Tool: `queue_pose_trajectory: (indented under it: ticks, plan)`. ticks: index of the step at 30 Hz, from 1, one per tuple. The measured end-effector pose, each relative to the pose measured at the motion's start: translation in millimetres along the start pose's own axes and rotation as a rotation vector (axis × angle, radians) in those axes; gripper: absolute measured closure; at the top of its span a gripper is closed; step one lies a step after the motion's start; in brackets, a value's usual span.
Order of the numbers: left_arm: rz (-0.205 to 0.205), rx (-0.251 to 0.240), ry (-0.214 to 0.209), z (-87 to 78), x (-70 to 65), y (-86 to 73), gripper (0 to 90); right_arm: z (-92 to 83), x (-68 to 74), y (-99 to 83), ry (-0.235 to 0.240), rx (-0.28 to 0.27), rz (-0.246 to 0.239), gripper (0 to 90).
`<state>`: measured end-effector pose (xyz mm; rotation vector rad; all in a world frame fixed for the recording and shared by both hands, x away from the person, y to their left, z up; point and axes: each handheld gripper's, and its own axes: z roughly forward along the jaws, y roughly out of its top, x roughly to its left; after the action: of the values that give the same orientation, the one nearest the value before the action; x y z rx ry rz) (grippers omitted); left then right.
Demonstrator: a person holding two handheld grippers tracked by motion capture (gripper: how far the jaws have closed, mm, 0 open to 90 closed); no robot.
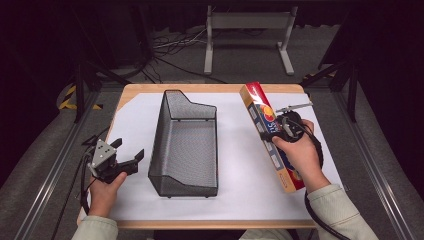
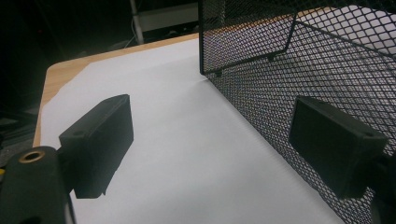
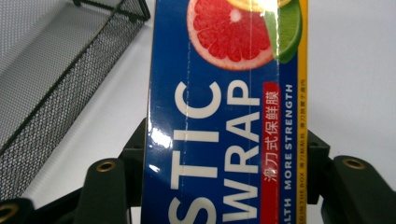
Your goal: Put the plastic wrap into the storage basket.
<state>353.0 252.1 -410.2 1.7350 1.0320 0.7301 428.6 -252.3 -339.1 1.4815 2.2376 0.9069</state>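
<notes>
A long plastic wrap box (image 1: 270, 136), blue with red ends and fruit pictures, is held off the white table cover at the right. My right gripper (image 1: 280, 131) is shut on its middle, and the right gripper view has the box (image 3: 224, 116) between both jaws. A black wire mesh basket (image 1: 186, 145) stands in the middle of the table with nothing inside. My left gripper (image 1: 127, 159) rests at the table's left edge, open, jaws pointing toward the basket's left wall (image 2: 299, 84). Nothing lies between its pads (image 2: 100, 140).
White paper (image 1: 240, 165) covers the wooden table (image 1: 140, 89). Beyond the far edge stand a grey metal frame (image 1: 247, 30) and loose cables on the floor. Dark stand legs flank the table on both sides.
</notes>
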Motion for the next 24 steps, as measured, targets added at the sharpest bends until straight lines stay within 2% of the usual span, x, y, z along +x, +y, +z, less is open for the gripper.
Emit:
queue_pose_trajectory:
  ticks: [5,10,13,24]
  plan:
    - [-0.005,-0.004,0.003,-0.3,0.6,-0.1,14.8,-6.7,3.5,3.3,0.008,-0.039,-0.017,41.1]
    - [-0.007,-0.007,0.005,-0.7,0.6,0.1,14.8,-8.7,9.8,6.3,0.017,-0.054,-0.039,41.1]
    - [-0.008,-0.009,0.006,-0.6,0.8,0.1,14.8,-8.4,19.7,9.5,0.039,-0.064,-0.045,41.1]
    - [-0.010,-0.008,0.008,-0.4,1.6,0.0,14.7,-2.7,50.0,20.0,0.062,-0.064,-0.061,41.0]
